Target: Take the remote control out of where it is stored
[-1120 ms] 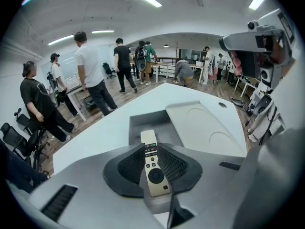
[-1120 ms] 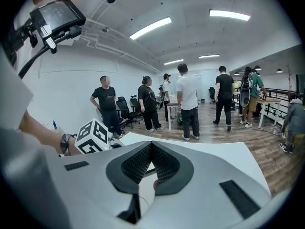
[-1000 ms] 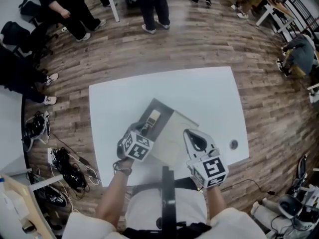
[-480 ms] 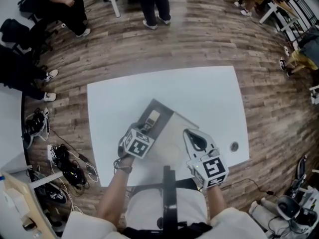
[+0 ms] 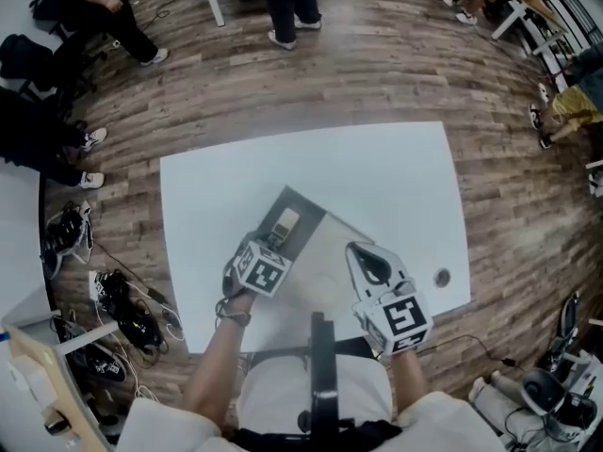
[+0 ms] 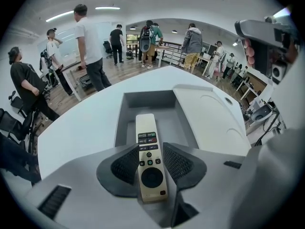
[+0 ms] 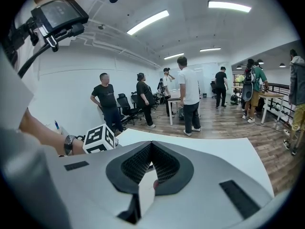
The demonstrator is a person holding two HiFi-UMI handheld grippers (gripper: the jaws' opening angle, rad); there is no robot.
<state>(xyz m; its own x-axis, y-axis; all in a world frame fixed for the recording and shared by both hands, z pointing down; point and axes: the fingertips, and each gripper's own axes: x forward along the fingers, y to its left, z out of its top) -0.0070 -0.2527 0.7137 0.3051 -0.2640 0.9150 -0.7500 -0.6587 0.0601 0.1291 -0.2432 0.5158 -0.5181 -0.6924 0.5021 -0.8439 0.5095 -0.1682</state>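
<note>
Remote control [image 6: 147, 128] — flat in the open grey tray [image 6: 143, 99], lid [image 6: 214, 113] at its 3 o'clock; left gripper [image 6: 151, 147] jaws, just opening, stand astride it; right gripper [image 7: 151, 149] jaws closed at the tips — whatever lies beneath is hidden.

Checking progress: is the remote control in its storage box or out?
In: the remote control lies flat on the floor of the open grey box, not lifted.
</note>
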